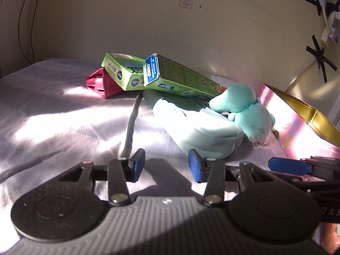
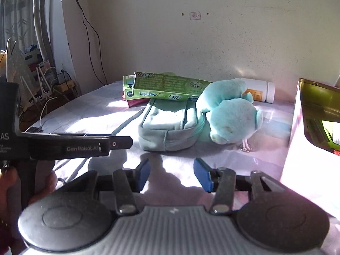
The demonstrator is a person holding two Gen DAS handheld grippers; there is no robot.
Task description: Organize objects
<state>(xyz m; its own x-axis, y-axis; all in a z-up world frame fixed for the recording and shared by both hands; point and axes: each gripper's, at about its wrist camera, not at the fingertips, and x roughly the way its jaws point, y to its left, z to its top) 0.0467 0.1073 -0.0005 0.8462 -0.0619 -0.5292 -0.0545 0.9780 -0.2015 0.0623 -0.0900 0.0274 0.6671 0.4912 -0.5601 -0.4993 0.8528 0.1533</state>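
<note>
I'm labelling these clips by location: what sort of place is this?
Probably a bedroom at home: a sheet-covered bed against a plain wall, curtains at the left, a soft toy among the clutter.

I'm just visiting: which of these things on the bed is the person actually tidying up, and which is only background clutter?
Likely for tidying: teal plush toy, pale green pouch, two green boxes, red wallet, white bottle, pink box with gold lid.

Just lying about: wall cables, taped power strip, routers.

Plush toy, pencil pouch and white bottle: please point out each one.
plush toy (image 2: pixel 231 116): right wrist view, on its round turquoise body.
pencil pouch (image 2: pixel 167 125): right wrist view, on its pale green top.
white bottle (image 2: pixel 260 90): right wrist view, on its side.
</note>
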